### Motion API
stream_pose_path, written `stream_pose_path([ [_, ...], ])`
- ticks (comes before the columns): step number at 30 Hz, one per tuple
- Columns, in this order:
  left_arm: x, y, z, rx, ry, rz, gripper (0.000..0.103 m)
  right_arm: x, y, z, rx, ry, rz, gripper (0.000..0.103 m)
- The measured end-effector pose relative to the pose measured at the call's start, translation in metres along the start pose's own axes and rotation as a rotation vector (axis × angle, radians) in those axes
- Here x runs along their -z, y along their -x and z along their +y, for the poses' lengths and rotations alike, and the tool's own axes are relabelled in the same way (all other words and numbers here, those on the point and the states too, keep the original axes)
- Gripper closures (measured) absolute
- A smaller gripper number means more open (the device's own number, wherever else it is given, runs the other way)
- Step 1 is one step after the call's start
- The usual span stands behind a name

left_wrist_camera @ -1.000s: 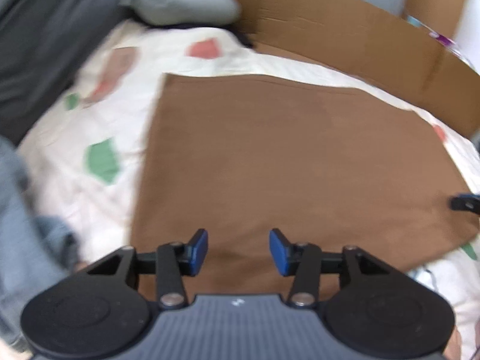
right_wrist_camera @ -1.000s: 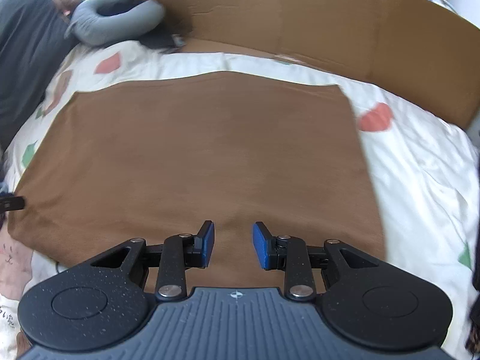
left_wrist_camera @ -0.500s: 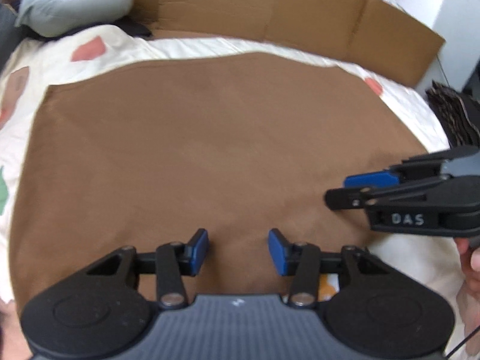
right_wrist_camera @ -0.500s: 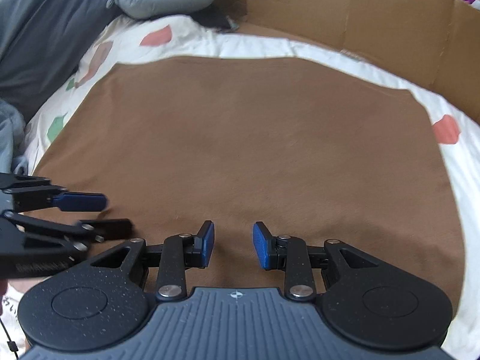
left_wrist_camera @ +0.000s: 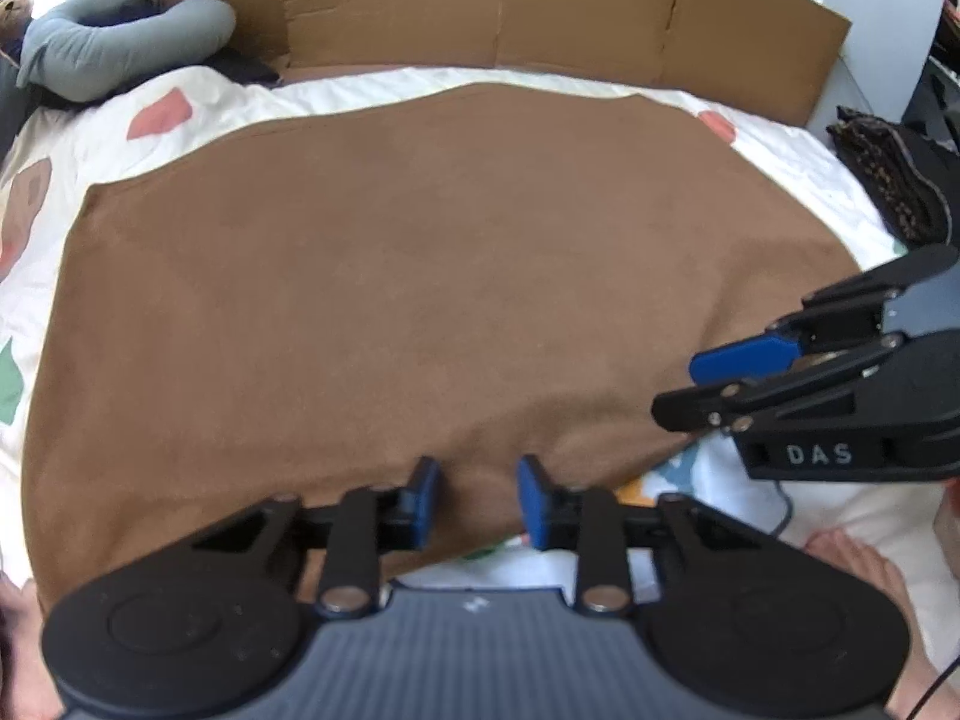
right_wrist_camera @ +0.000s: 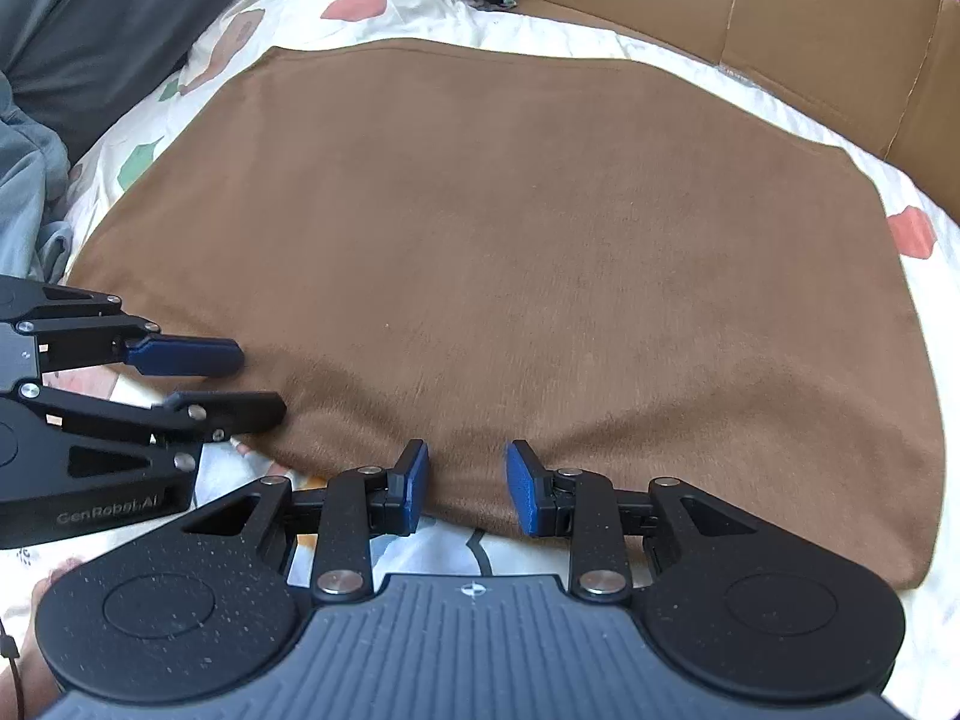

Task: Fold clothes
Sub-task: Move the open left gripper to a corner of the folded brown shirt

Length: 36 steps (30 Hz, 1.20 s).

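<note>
At cloth [left_wrist_camera: 420, 276] hem, both grippers lower.

brown cloth [left_wrist_camera: 420, 276] [right_wrist_camera: 528, 264] | plain, soft, fuzzy nap, one piece | spread flat, nearly smooth, slight ripple along near hem | lies on bed [left_wrist_camera: 798, 162], covering most of its middle; far edge short of bed's far edge, near hem close to bed's near edge
</note>
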<state>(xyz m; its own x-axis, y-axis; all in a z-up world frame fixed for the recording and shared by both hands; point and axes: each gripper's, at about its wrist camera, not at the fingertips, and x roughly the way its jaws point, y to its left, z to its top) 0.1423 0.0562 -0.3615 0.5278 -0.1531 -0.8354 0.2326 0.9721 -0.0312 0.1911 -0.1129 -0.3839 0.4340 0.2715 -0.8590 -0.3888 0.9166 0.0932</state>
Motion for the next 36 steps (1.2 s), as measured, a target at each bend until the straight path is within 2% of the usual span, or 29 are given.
stream_pose_path([
  [4,-0.003,0.007,-0.004,0.029,-0.006,-0.038,0.078,-0.001,0.006,0.004,-0.014,0.012,-0.023,0.068],
  [8,-0.001,0.0,-0.007,0.052,-0.012,-0.013,0.078,-0.005,0.008,0.01,-0.025,0.026,-0.055,0.068],
  [14,0.009,-0.004,-0.003,0.037,-0.023,0.02,0.077,0.005,-0.006,0.023,-0.032,0.097,0.0,0.068],
  [18,0.016,0.009,0.014,0.029,0.043,0.018,0.077,0.005,-0.004,0.022,-0.038,0.079,-0.006,0.068],
  [22,0.027,0.027,0.046,-0.032,0.152,0.002,0.077,0.006,0.002,0.02,-0.051,0.077,-0.029,0.068],
  [27,0.041,0.052,0.09,-0.154,0.269,-0.043,0.077,0.006,0.004,0.019,-0.057,0.078,-0.037,0.068],
  [31,0.055,0.07,0.121,-0.229,0.325,-0.059,0.078,0.005,0.004,0.018,-0.052,0.078,-0.04,0.068],
  [36,0.07,0.083,0.145,-0.257,0.325,-0.038,0.078,0.004,0.004,0.019,-0.046,0.09,-0.041,0.068],
])
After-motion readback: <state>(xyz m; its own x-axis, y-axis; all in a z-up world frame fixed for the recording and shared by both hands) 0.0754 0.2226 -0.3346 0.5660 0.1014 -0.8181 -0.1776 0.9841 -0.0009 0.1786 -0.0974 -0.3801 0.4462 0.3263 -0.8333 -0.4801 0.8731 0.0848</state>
